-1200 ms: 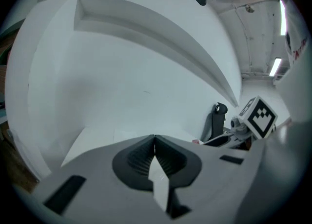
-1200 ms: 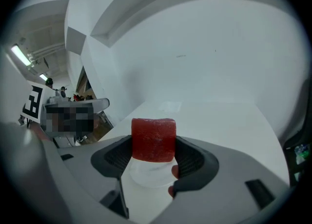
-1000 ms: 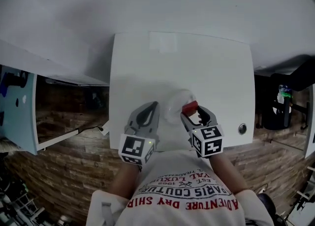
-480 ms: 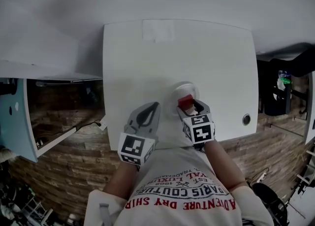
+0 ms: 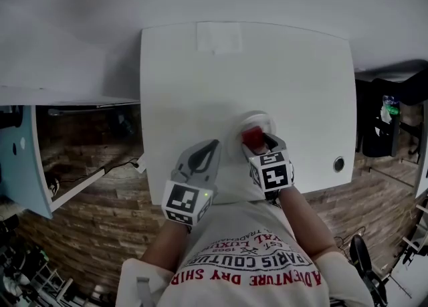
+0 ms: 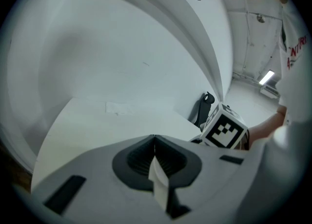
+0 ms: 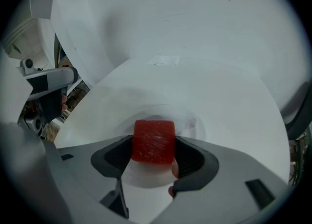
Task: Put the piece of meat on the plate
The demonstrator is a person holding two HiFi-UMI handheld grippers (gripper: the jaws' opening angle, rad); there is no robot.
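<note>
In the head view, our right gripper (image 5: pixel 258 142) pinches the small red cube of meat (image 5: pixel 251 136) over the round pale plate (image 5: pixel 262 120). The plate sits on the white table (image 5: pixel 200 78) close to its near edge, right of the middle. Our left gripper (image 5: pixel 210 146) hangs just beside the plate, on its left.

In the left gripper view, that gripper (image 6: pixel 155 152) has its jaws pressed together with nothing between them.

In the right gripper view, the right gripper (image 7: pixel 153 153) clamps the meat (image 7: pixel 154 141) between both pads, and the plate (image 7: pixel 197 120) lies straight beneath the cube. We judge the coming move to be a short drop and a release. We cannot tell whether the meat touches the plate.
</note>
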